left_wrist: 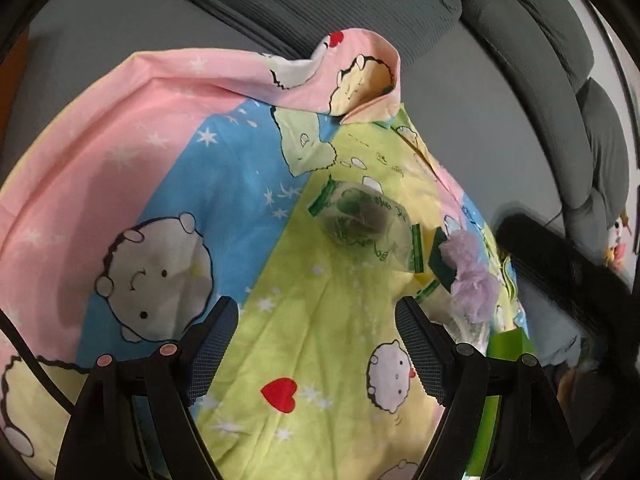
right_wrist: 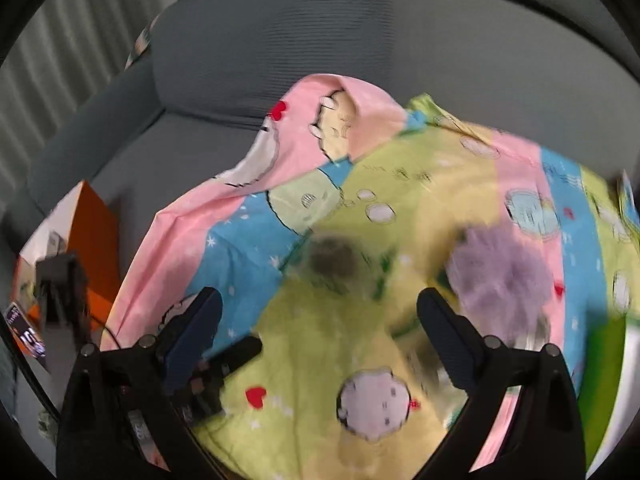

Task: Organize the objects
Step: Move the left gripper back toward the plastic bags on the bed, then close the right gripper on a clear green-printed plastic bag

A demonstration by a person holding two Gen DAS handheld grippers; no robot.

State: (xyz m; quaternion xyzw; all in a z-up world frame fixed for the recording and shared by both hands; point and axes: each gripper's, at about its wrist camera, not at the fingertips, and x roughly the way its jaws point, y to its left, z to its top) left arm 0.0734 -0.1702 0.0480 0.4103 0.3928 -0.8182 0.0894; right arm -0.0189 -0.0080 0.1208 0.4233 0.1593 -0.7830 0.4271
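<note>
A grey sofa (left_wrist: 360, 4) carries a cartoon-print sheet (left_wrist: 168, 168), spread over the seat with its far corner folded back. On its yellow-green panel lies a clear, green-printed packet (left_wrist: 362, 226), its long axis slanting from upper left to lower right. Just right sits a crumpled purple bag (left_wrist: 470, 276), blurred in the right view. The left gripper (left_wrist: 316, 344) and right gripper (right_wrist: 320, 338) both hang released, holding nothing.
</note>
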